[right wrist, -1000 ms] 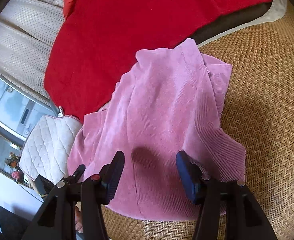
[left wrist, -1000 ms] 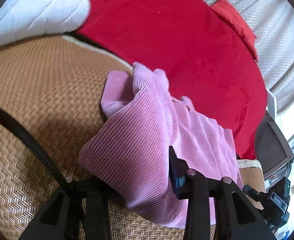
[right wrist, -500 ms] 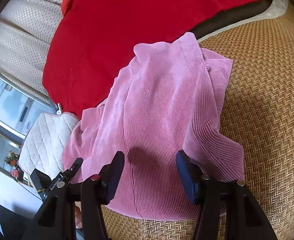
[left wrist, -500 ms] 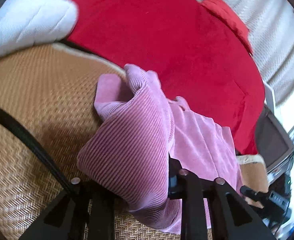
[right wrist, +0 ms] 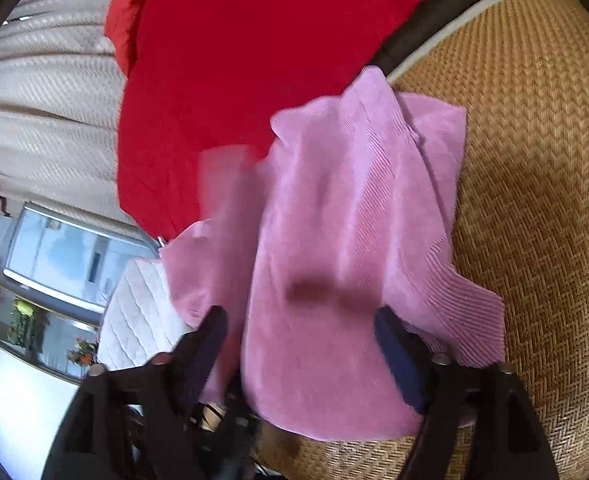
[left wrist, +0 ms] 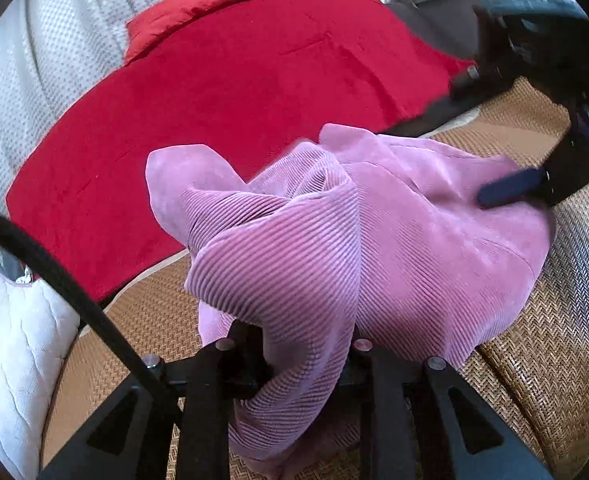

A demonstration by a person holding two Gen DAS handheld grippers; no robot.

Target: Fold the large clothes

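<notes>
1. Your left tool [left wrist: 302, 364] has its jaws clamped on a bunched fold of the pink ribbed garment [left wrist: 414, 240], lifted ahead of it.
2. Your right tool [right wrist: 306, 344] has just been opening; its jaws stand wide, with the garment lying between them, unpressed.
3. The garment rests on the woven mat [right wrist: 534, 160], with the red blanket [left wrist: 214, 100] beyond both tools.
</notes>
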